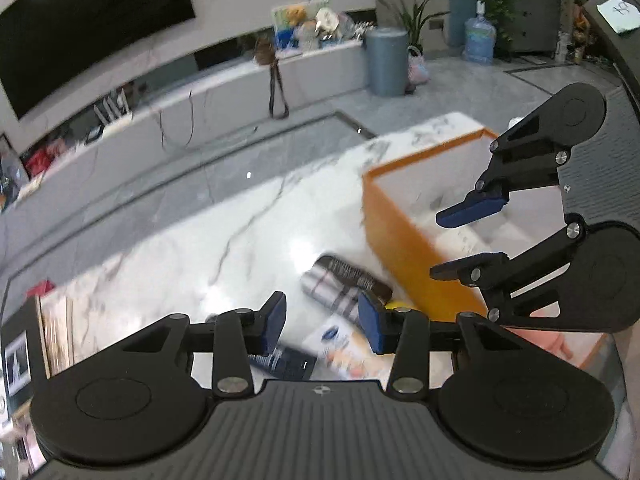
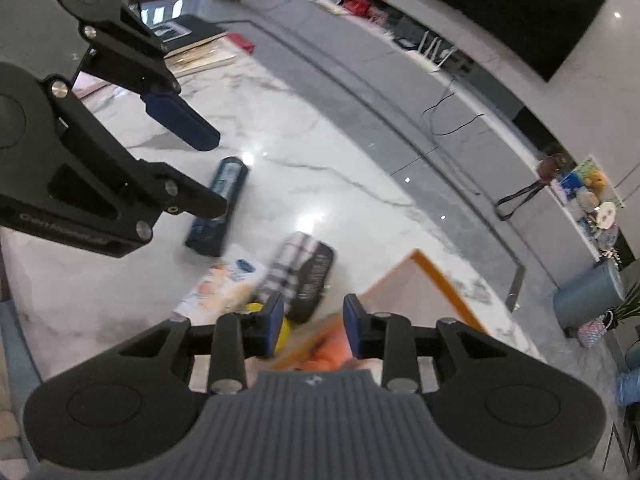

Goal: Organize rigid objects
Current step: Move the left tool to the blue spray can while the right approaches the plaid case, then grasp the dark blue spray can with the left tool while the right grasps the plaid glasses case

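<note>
An orange-walled box (image 1: 400, 240) with a white inside stands on the marble table (image 1: 180, 264). Left of it lie a plaid-patterned tube (image 1: 340, 284), a white and orange packet (image 1: 340, 348), a dark blue carton (image 1: 280, 362) and a small yellow thing (image 1: 394, 304). My left gripper (image 1: 322, 324) hovers over these items, open, with nothing between its pads. My right gripper (image 1: 440, 244) hangs over the box's interior. In the right wrist view my right gripper (image 2: 312, 320) shows a narrow empty gap, with the orange box (image 2: 440, 284) and something pink-orange (image 2: 328, 352) below it. The picture is blurred.
Stacked books (image 1: 52, 332) and a red object (image 1: 40, 288) lie at the table's left end. Beyond the table's far edge are a grey floor, a long low bench (image 1: 224, 92) with clutter, a wall screen and a grey bin (image 1: 386, 62).
</note>
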{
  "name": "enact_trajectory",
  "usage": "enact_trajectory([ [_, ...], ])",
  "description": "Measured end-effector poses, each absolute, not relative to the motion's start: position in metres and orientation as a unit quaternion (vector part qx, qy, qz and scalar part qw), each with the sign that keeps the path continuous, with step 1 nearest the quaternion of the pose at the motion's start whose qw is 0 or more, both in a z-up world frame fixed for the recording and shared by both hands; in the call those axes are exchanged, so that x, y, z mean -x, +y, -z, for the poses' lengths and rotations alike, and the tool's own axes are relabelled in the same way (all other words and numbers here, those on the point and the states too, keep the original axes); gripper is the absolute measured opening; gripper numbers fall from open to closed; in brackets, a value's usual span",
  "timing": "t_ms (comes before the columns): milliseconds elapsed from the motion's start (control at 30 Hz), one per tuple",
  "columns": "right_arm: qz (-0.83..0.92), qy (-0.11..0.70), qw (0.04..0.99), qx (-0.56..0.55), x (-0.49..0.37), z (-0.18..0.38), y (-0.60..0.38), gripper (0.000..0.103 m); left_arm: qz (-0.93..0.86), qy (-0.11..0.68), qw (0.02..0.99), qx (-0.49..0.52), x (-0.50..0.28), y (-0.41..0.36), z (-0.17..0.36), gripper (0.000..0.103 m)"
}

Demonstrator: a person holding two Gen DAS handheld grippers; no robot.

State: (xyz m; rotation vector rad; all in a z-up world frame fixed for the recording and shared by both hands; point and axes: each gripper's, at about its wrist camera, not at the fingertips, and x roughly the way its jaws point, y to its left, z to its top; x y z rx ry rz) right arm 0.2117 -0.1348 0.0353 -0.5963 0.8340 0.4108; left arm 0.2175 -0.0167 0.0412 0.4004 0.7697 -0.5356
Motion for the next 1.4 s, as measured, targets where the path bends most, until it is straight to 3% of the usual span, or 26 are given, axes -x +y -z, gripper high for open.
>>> enact_trajectory([
  [300,-0.211,0.438,0.821,0.299,-0.224,-0.006,-0.099,0.032,0.265,0.393,0.865,-0.167,-0.224,0.021,-0.014,0.051],
  [600,-0.211,0.47,0.807,0.289,-0.25,0.017,-0.083,0.032,0.239,0.448,0.86,-0.056,-0.257,0.054,0.016,0.052],
  [767,-0.205,0.474,0.806,0.29,-0.267,0.032,-0.073,0.032,0.18,0.472,0.863,0.018,-0.283,0.069,0.036,0.061],
  [833,-0.185,0.483,0.804,0.294,-0.281,0.039,-0.07,0.036,0.159,0.486,0.858,0.053,-0.295,0.075,0.047,0.062],
  [900,-0.161,0.489,0.805,0.296,-0.296,0.044,-0.069,0.049,0.145,0.498,0.851,0.08,-0.307,0.08,0.056,0.062],
  [1033,-0.135,0.504,0.806,0.278,-0.325,0.052,-0.073,0.049,0.136,0.509,0.843,0.105,-0.319,0.08,0.072,0.062],
  [1133,-0.115,0.522,0.801,0.271,-0.344,0.06,-0.074,0.059,0.131,0.508,0.846,0.096,-0.323,0.077,0.078,0.062],
  [1267,-0.102,0.533,0.797,0.266,-0.358,0.07,-0.073,0.06,0.132,0.505,0.849,0.084,-0.324,0.074,0.083,0.059],
  [1400,-0.083,0.543,0.794,0.261,-0.365,0.078,-0.076,0.073,0.141,0.496,0.854,0.07,-0.324,0.072,0.082,0.054],
])
